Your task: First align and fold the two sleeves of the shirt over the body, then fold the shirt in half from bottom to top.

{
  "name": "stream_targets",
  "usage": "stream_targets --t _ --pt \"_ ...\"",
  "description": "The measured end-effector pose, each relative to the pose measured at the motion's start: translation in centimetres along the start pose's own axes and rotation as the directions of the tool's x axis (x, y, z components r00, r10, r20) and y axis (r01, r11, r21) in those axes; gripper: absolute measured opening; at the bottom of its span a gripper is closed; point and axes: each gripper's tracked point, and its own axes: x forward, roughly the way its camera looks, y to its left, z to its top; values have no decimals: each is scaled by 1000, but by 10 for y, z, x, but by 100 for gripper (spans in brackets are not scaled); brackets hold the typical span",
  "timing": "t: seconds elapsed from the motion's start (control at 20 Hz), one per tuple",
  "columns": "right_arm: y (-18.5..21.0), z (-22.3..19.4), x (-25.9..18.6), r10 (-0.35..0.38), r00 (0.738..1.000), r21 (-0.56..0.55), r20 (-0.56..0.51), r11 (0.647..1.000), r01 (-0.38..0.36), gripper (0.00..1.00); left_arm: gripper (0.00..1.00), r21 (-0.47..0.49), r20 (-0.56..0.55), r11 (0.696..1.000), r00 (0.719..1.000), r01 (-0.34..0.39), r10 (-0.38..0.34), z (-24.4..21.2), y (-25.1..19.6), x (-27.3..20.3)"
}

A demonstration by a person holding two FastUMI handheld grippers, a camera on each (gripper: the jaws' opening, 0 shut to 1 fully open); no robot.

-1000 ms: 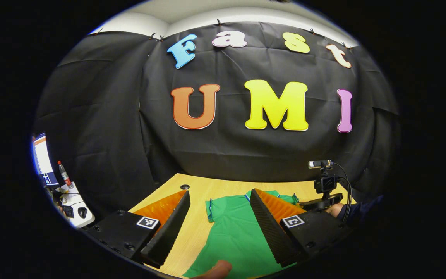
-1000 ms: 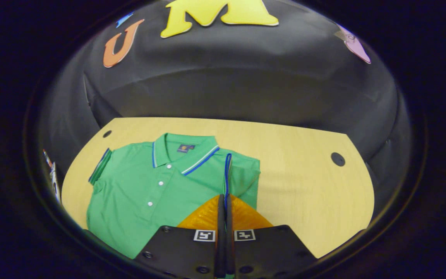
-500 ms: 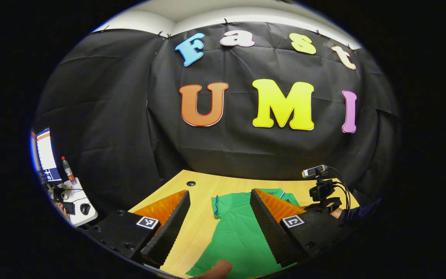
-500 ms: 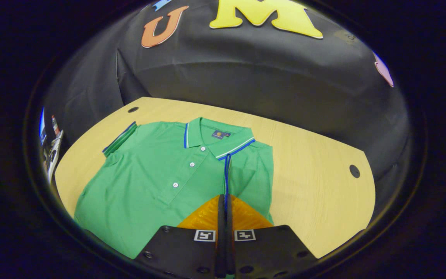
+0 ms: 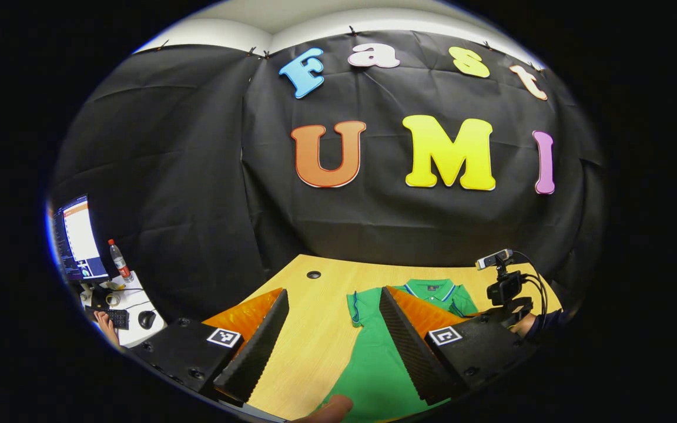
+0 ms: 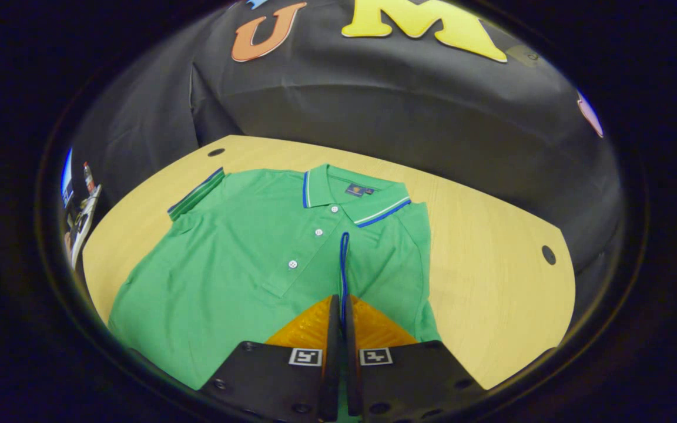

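A green polo shirt [image 6: 238, 270] with blue-trimmed collar [image 6: 350, 191] lies face up on the wooden table [image 6: 491, 276]. My right gripper [image 6: 339, 301] is shut on the blue-edged cuff of one sleeve [image 6: 344, 264], holding it up over the shirt's right half. The other sleeve [image 6: 195, 195] lies spread out at the far left. In the left gripper view, my left gripper [image 5: 332, 292] hovers open above the table, with the shirt [image 5: 374, 364] showing between and beyond its fingers. The right gripper [image 5: 506, 288] and the hand holding it appear at the far right there.
The tabletop has two round cable holes [image 6: 216, 152] [image 6: 548, 254]. Off the table's left side stands a white desk [image 5: 133, 326] with a monitor [image 5: 77, 238], a bottle [image 5: 120, 261], a keyboard and a mouse. A fingertip [image 5: 332, 408] shows at the bottom edge.
The right gripper has carried the pinched sleeve inward over the shirt's body. The left gripper's view has swung left, so the shirt sits farther right in it; its jaws stayed open.
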Motion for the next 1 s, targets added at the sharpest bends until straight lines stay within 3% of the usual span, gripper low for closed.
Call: stream_targets --t 0.15,0.25,0.35,0.4,0.55,0.7,1.0 --pt "8 -4 -5 -7 1000 5 2 1000 7 10 100 3 -40 1000 999 22 -22 -11 15 19" --pt "14 -7 -6 -18 1000 33 -6 999 19 20 100 16 -53 999 998 32 -31 -13 28 34" --pt "17 -10 -14 -37 999 53 -14 998 37 60 100 19 -62 999 997 40 -39 -16 38 51" --pt "20 -10 -19 -44 999 63 -12 997 45 70 100 10 -71 999 996 49 -48 -19 39 61" --pt "15 7 -53 -94 995 104 36 991 89 87 100 -15 -113 996 989 90 -92 -37 37 99" --pt "8 29 -102 -148 985 154 88 979 134 93 100 -56 -149 991 980 125 -132 -44 19 140" --pt "-8 61 -208 -244 956 260 161 945 197 92 100 -86 -267 985 949 148 -166 -101 -13 226"
